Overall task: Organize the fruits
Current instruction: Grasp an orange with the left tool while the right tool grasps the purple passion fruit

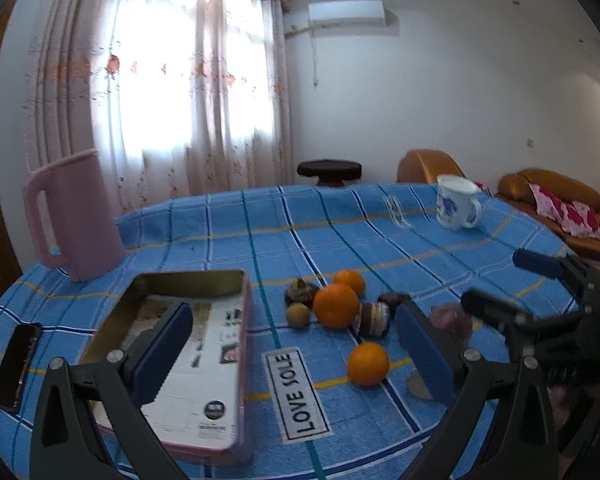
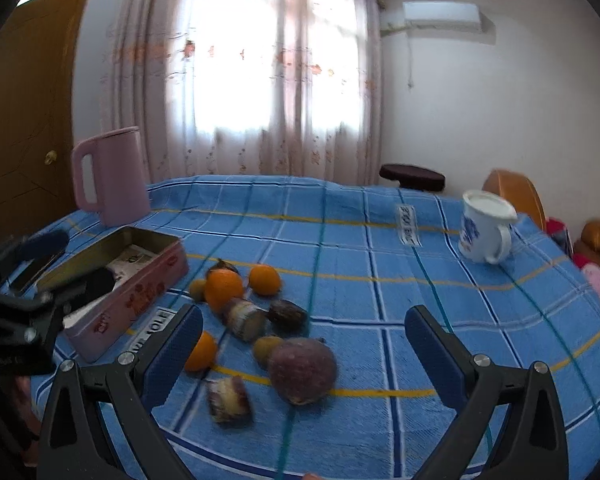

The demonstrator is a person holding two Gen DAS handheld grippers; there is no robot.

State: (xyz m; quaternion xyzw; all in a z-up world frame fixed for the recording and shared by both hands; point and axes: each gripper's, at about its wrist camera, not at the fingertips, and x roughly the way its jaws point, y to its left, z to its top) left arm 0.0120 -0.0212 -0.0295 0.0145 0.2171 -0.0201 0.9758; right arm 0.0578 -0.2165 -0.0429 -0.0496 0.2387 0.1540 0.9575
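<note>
- Blue padded fingers of the left gripper (image 1: 292, 344) stand wide apart and hold nothing, one over the pink tin (image 1: 188, 356), the other beside the nearest orange (image 1: 368, 363)
- Right gripper (image 2: 304, 356) is likewise spread and empty, with a purple fruit (image 2: 302, 370) and a cut fruit piece (image 2: 229, 399) lying on the cloth between its fingers
- Fruits lie loose on the blue checked tablecloth (image 1: 480, 248), just right of the open tin: a large orange (image 1: 336, 305) touching a smaller orange (image 1: 350, 281), dark fruits around them
- Black phone (image 1: 17, 365) lies left of the tin
- Pink jug (image 1: 74, 216) and white mug (image 1: 457, 206) stand upright at the far side
</note>
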